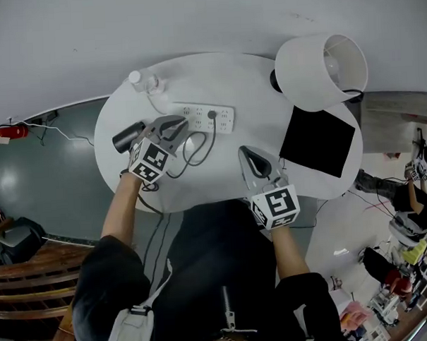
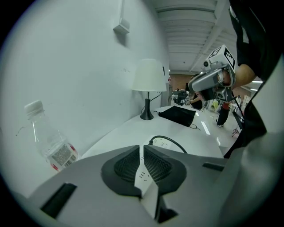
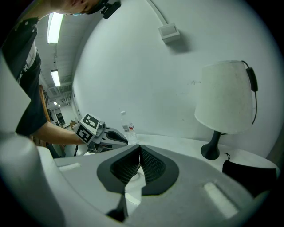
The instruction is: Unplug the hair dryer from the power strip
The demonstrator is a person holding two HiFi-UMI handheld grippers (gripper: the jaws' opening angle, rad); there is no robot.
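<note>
A white power strip (image 1: pixel 208 119) lies at the middle of the round white table (image 1: pixel 216 74), with a black plug (image 1: pixel 212 115) in it. Its black cord (image 1: pixel 198 149) loops toward the black hair dryer (image 1: pixel 127 137) at the left, partly hidden under my left gripper (image 1: pixel 184 121). That gripper is shut and empty, its tip just left of the strip. In the left gripper view the jaws (image 2: pixel 141 150) are together, with the strip (image 2: pixel 163 143) and cord (image 2: pixel 172 141) just beyond. My right gripper (image 1: pixel 244 151) is shut and empty, below and right of the strip; its jaws (image 3: pixel 140 152) meet.
A clear water bottle (image 1: pixel 144 81) stands at the table's back left. A white lamp (image 1: pixel 322 68) stands at the back right, with a black square pouch (image 1: pixel 317 140) in front of it. A wall runs behind the table. My body is against the near edge.
</note>
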